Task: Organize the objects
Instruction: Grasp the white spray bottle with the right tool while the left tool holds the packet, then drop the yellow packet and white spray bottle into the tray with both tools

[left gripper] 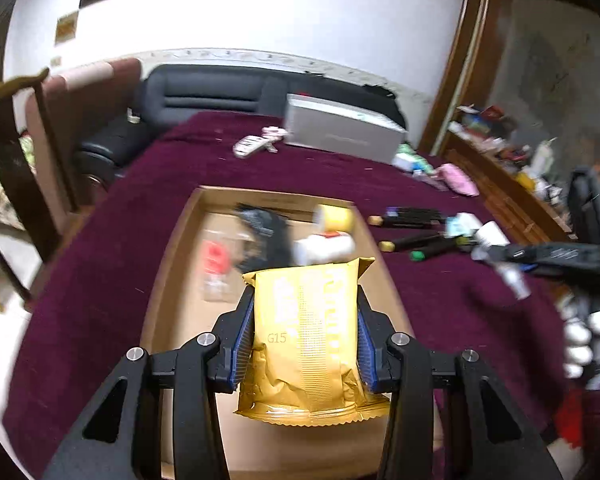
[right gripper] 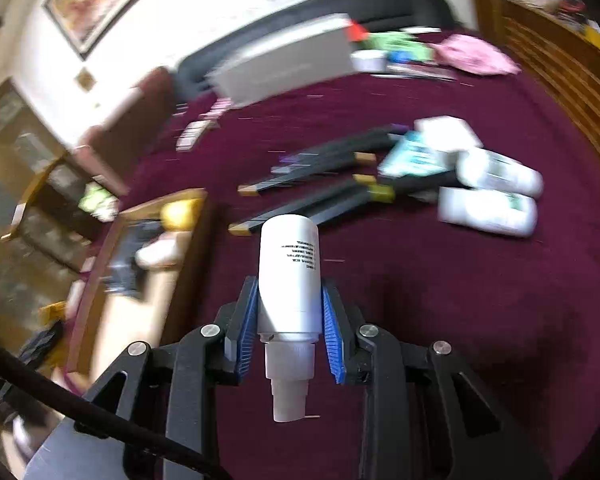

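Note:
My left gripper (left gripper: 305,300) is shut on a gold foil packet (left gripper: 306,336) and holds it above the open cardboard box (left gripper: 172,264). In the box lie a white bottle (left gripper: 324,248), a yellow roll (left gripper: 336,217), a black item (left gripper: 260,232) and a clear packet with red print (left gripper: 216,260). My right gripper (right gripper: 290,296) is shut on a white spray bottle (right gripper: 290,276), nozzle toward the camera, above the maroon cloth to the right of the box (right gripper: 188,240). The right gripper also shows in the left wrist view (left gripper: 496,254).
On the maroon cloth (right gripper: 440,300) lie several black pens (right gripper: 332,160), two white bottles (right gripper: 496,192), a teal packet (right gripper: 412,156) and a white box (right gripper: 448,132). A grey case (left gripper: 340,132), a pink pouch (left gripper: 458,178) and small items lie farther back. A wooden chair (left gripper: 12,160) stands left.

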`<act>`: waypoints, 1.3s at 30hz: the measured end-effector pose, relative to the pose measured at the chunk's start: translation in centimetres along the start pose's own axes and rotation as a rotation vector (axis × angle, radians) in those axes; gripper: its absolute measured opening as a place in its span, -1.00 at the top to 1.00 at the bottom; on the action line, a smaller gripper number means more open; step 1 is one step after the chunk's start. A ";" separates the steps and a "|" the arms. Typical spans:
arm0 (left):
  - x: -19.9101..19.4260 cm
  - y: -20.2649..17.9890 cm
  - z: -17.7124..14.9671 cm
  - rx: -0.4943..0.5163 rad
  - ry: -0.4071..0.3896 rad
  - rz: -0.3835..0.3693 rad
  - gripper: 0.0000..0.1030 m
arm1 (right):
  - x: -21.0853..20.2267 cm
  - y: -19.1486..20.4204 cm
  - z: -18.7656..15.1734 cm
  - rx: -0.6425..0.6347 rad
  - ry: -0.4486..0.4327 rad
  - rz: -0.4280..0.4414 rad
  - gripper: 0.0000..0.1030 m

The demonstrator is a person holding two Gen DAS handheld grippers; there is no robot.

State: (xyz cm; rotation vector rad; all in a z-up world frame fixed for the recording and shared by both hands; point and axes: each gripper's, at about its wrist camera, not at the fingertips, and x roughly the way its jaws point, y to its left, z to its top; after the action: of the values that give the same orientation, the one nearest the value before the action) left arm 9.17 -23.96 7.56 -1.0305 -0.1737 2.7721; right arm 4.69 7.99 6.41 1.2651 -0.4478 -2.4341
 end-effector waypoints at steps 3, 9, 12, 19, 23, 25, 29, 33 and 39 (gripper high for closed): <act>1.7 1.0 0.9 0.028 0.027 0.056 0.25 | 1.7 3.3 0.4 -0.017 0.052 0.093 0.46; 6.5 2.4 2.6 0.061 0.100 0.099 0.25 | 7.9 9.4 0.0 -0.061 0.178 0.155 0.46; 7.9 3.5 3.4 0.042 0.132 0.111 0.25 | 10.3 11.1 -0.6 -0.082 0.215 0.141 0.46; 11.0 5.5 4.1 -0.015 0.224 0.125 0.25 | 14.7 13.4 -1.5 -0.134 0.268 0.067 0.46; 11.6 6.2 3.7 -0.041 0.240 0.101 0.25 | 15.9 14.2 -1.4 -0.165 0.269 0.031 0.46; 11.5 6.4 3.6 -0.043 0.237 0.094 0.25 | 16.1 14.4 -1.4 -0.177 0.269 0.014 0.46; 11.3 6.5 3.5 -0.042 0.233 0.087 0.25 | 16.3 14.7 -1.6 -0.189 0.267 0.002 0.46; 11.4 6.4 3.6 -0.047 0.234 0.083 0.25 | 16.2 14.6 -2.1 -0.200 0.276 -0.006 0.46; 12.2 6.1 3.7 -0.034 0.252 0.102 0.25 | 15.9 14.7 -2.9 -0.205 0.286 0.002 0.45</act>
State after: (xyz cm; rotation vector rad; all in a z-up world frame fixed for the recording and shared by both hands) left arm -3.07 -27.58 1.57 -1.4212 -0.1378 2.7021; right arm 1.07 -12.48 -0.17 1.4866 -0.1165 -2.1832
